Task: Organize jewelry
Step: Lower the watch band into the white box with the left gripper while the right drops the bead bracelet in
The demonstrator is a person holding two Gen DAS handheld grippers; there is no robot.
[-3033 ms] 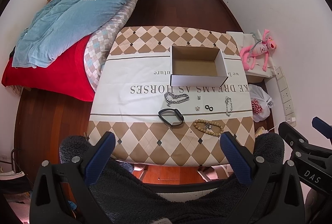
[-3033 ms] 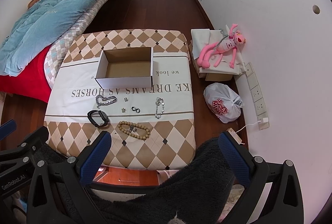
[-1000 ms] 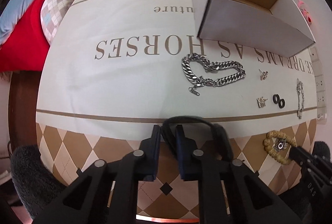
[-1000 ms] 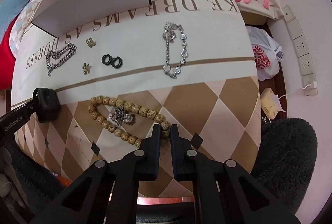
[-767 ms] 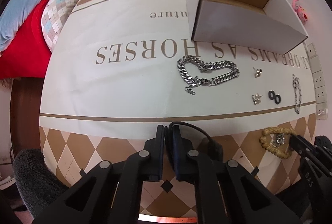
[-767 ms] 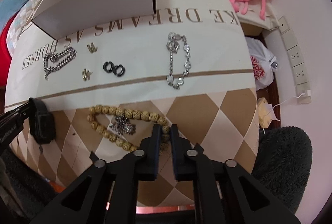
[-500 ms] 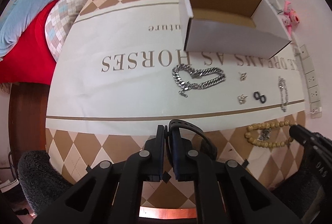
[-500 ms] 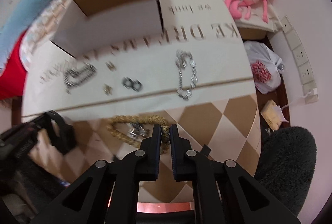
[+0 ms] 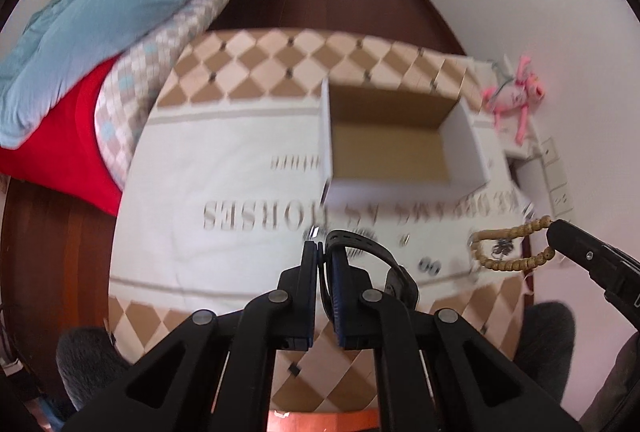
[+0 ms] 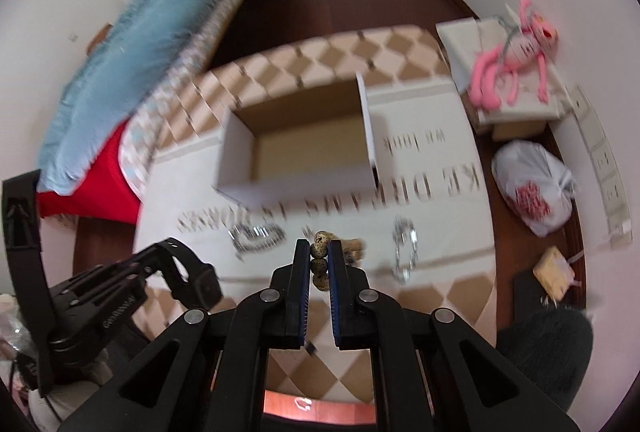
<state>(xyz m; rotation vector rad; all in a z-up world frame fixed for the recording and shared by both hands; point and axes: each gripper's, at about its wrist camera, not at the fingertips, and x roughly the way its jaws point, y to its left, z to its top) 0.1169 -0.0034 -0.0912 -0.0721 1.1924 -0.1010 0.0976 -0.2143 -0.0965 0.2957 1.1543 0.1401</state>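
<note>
Beside one bed [image 9: 120, 16], my left wrist view shows one open cardboard box [image 9: 396, 148] on the checkered tablecloth [image 9: 208, 192], and my left gripper [image 9: 322, 252] is pinched on one black band [image 9: 360, 244] lifted off the cloth. From the right wrist view, my right gripper [image 10: 319, 256] is clamped on one wooden bead bracelet [image 10: 320, 252] raised above two silver chains [image 10: 256, 236] on the cloth, near the box's front.

The open box [image 10: 304, 156] stands on the table [image 10: 452, 216]. Before the box lie the chain bracelet [image 10: 256, 237] to the left and the link bracelet [image 10: 404, 252] to the right. Left of the box, beside the table, is the bed [image 10: 160, 32]. Right of the box, off the table, a plush toy [image 10: 516, 52] sits on a carton, with a plastic bag [image 10: 534, 184] on the floor nearer than it.
</note>
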